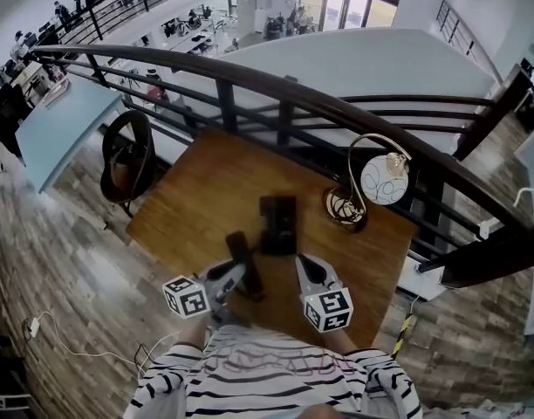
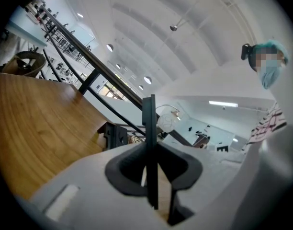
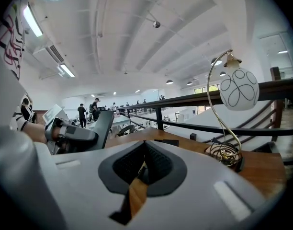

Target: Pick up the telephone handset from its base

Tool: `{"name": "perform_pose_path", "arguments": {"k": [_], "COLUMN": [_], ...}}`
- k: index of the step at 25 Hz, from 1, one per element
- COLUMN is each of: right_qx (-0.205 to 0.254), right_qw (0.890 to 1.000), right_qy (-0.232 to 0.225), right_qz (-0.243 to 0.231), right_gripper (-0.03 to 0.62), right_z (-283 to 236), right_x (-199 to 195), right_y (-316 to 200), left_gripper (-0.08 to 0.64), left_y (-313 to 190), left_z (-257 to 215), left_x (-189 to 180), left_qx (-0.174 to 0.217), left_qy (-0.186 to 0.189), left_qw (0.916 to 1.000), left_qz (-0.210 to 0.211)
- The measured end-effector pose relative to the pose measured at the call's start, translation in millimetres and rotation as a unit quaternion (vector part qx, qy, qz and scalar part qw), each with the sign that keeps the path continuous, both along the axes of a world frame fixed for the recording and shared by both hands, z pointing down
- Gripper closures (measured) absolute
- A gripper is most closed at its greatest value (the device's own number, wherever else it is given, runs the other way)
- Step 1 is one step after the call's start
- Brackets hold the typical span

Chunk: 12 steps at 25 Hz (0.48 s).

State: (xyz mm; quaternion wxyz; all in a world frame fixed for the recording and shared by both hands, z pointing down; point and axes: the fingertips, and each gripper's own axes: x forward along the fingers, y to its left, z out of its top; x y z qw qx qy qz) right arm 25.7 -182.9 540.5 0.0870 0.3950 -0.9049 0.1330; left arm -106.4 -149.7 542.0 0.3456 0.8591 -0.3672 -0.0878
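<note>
I report the left gripper (image 1: 239, 276) closed narrow on the telephone handset (image 1: 245, 267), held off its base (image 1: 278, 225) toward the desk's (image 1: 206, 190) near edge with its long axis pointing away from me; the right gripper (image 1: 304, 264) is closed, empty, just beside.

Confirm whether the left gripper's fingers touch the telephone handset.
Touching. The left gripper view shows the telephone handset edge-on, pinched between the fingers of the left gripper.
</note>
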Motion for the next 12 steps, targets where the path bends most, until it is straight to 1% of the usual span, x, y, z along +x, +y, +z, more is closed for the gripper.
{"name": "perform_pose_path", "arguments": {"k": [5,12], "right_qx": [-0.001,0.0], "right_qw": [1.0,0.999], "right_qy": [-0.009,-0.01], "right_qz": [-0.013,-0.031], "right_gripper": [0.591,0.592], "right_z": [0.5,1.5], "right_x": [-2.5,-6.2], "right_y": [14.0,31.2], "left_gripper": [0.494,0.494], "left_y": [15.0,32.2], "left_z": [0.2,-0.6], "left_x": [1.6,4.2], "left_qx": [0.001,0.004], "left_qy": [-0.001,0.002], "left_qw": [1.0,0.9999], "left_qz": [-0.006,-0.012]}}
